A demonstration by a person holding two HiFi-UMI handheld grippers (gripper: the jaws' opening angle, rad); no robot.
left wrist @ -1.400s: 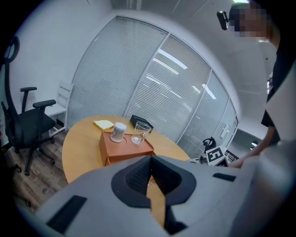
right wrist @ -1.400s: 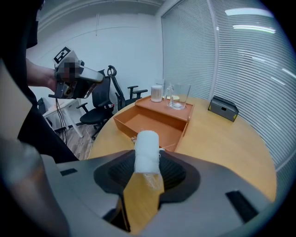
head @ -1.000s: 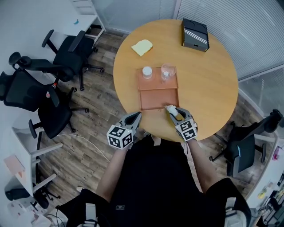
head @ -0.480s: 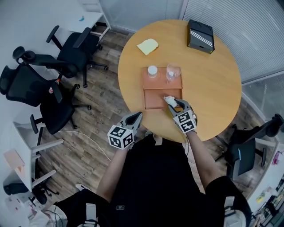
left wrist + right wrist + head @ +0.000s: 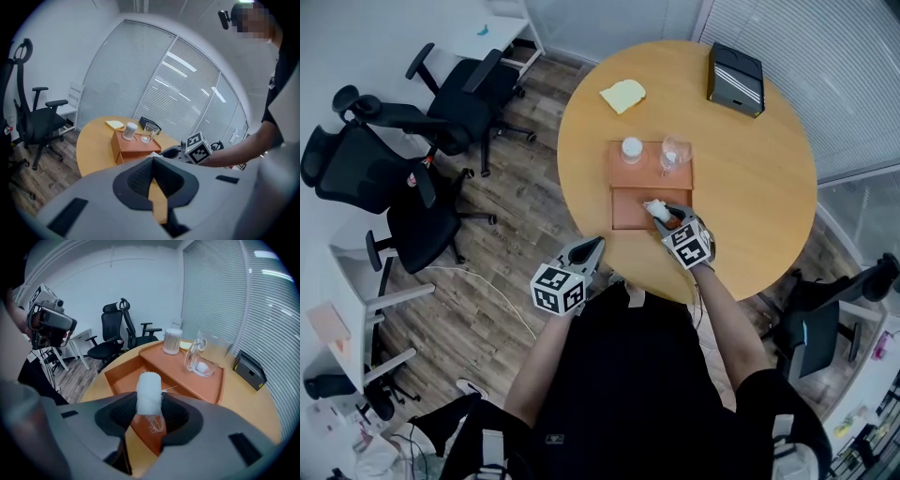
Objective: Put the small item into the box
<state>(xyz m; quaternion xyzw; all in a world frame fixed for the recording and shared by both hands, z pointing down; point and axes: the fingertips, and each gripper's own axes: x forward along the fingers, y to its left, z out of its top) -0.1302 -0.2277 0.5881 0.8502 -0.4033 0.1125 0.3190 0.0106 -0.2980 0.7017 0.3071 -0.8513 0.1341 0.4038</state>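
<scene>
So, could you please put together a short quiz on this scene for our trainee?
1. True or false: the right claw is shut on a white roll.
2. What stands beside the glass cup on the orange box? A. a white jar B. a yellow pad C. a black case
3. What does the left claw hold?

Key: 1 true; 2 A; 3 nothing.

Bright, even light; soft shadows; strong fisheye warp, dark corners.
</scene>
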